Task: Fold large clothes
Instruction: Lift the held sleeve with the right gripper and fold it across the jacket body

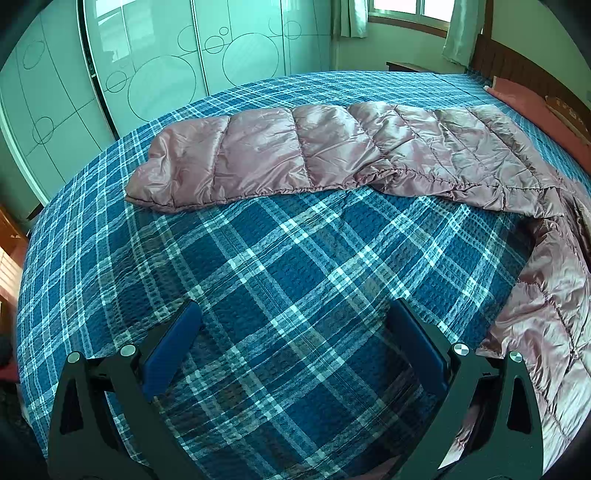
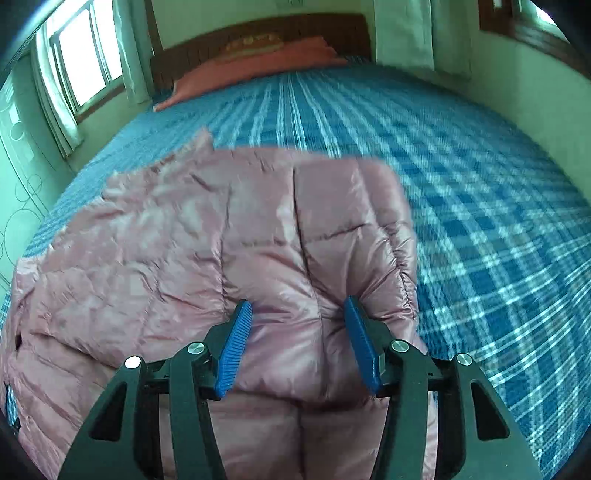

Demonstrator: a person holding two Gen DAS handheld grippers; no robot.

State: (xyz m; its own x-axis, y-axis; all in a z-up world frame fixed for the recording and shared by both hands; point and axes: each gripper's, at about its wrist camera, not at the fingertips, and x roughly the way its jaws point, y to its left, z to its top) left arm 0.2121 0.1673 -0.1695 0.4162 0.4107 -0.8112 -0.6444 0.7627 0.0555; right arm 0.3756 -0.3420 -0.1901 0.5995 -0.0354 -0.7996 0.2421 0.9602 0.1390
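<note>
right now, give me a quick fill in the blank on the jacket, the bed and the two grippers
1. The pink puffer jacket lies on a blue ____ bedspread.
2. The left gripper is open over bare ____, with nothing between its pads.
3. The right gripper is open with ____ jacket fabric between its blue pads.
4. A ____ pillow lies by the wooden headboard.

Missing words: plaid; bedspread; pink; red

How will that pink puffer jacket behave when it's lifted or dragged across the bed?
Probably floppy: the jacket lies limp, its sleeve draped flat on the bedspread. Likely light for its bulk, given the puffy quilted panels. The shiny shell looks slippery, so it may slide from the right gripper.
</note>
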